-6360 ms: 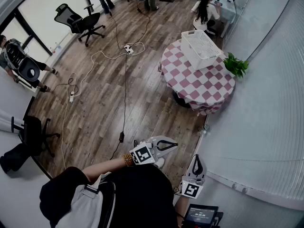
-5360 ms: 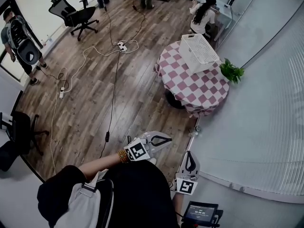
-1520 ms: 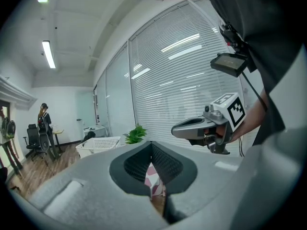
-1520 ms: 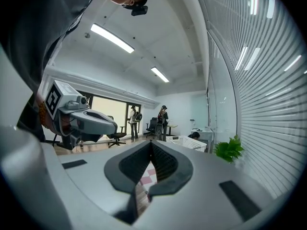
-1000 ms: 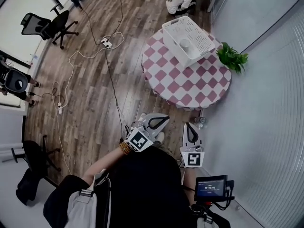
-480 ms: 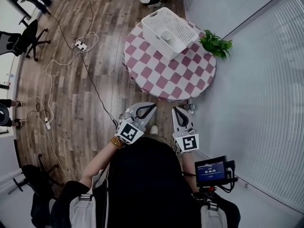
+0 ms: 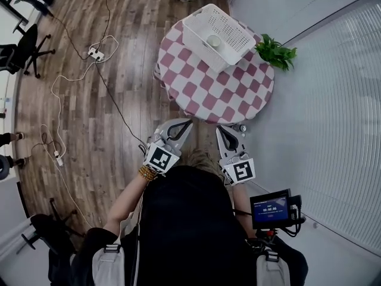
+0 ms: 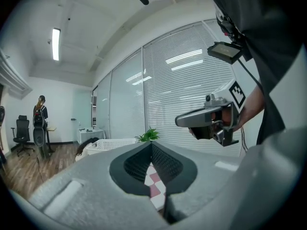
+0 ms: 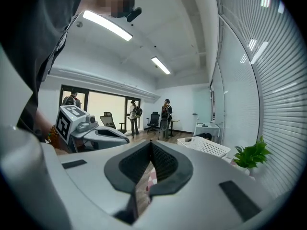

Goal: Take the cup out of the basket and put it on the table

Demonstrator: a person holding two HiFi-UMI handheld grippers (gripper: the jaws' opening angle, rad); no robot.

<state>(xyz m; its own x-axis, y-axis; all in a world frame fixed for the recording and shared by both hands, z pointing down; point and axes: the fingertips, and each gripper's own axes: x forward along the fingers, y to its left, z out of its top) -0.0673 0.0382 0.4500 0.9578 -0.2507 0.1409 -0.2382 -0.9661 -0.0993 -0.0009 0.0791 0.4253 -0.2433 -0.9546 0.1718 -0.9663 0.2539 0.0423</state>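
Because the small white cup sits inside the white perforated plastic basket at the far side of the round surface with the red-and-white checked cloth, well apart from both tools, the head view shows a reach not yet begun: the left gripper and the right gripper point side by side toward the near edge of the cloth, each with its jaws pressed together on nothing, probably to keep them compact until the cup is within range, while a green potted plant beside the basket is something to steer round; in the left gripper view the jaw tips meet, only checked cloth showing through the gap below them, and the basket and plant lie beyond with the cup hidden behind the basket wall; the right gripper view shows the same closed, empty pads aimed roughly at the basket, so they must spread before any grasp
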